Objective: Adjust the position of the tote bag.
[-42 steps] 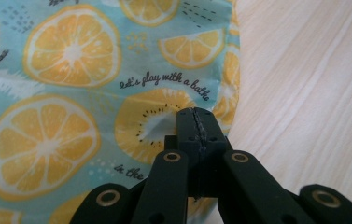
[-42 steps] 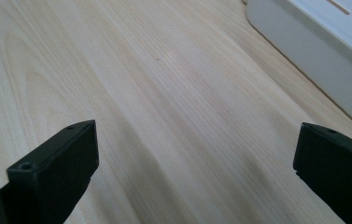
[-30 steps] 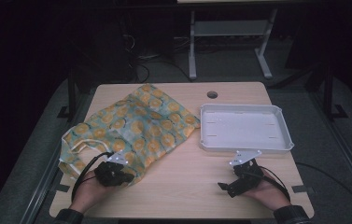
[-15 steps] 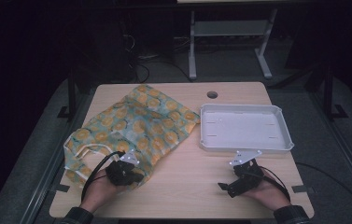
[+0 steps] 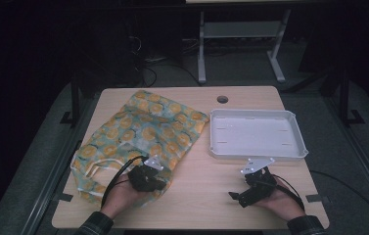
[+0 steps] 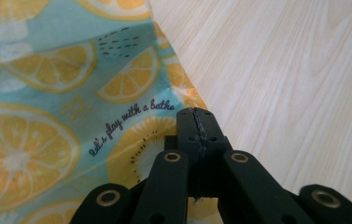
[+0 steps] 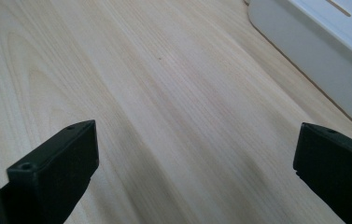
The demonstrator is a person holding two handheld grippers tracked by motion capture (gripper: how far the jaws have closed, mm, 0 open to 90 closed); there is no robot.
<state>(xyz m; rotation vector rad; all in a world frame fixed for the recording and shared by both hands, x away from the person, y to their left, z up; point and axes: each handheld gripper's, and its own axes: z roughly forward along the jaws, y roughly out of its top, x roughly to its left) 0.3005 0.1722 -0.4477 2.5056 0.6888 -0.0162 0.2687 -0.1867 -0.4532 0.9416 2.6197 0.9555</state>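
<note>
A light blue cloth bag (image 5: 148, 127) printed with orange slices lies on the left half of the wooden table (image 5: 201, 186), its white handles near the front left. My left gripper (image 5: 158, 177) rests on the bag's front right corner. In the left gripper view its jaws (image 6: 197, 114) are pressed together at the edge of the bag (image 6: 47, 93), pinching the fabric. My right gripper (image 5: 238, 188) sits low over bare wood in front of a white tray (image 5: 255, 152). In the right gripper view its jaws (image 7: 194, 168) stand wide apart, nothing between them.
The tray is empty and its near wall (image 7: 313, 79) lies just beyond my right gripper. A round cable hole (image 5: 222, 99) is at the table's far edge. Beyond the table the floor is dark, with a metal stand (image 5: 241, 34).
My left hand has slid to the right along the front of the bag, and the bag's front corner and handles have shifted with it. The right gripper has stayed put.
</note>
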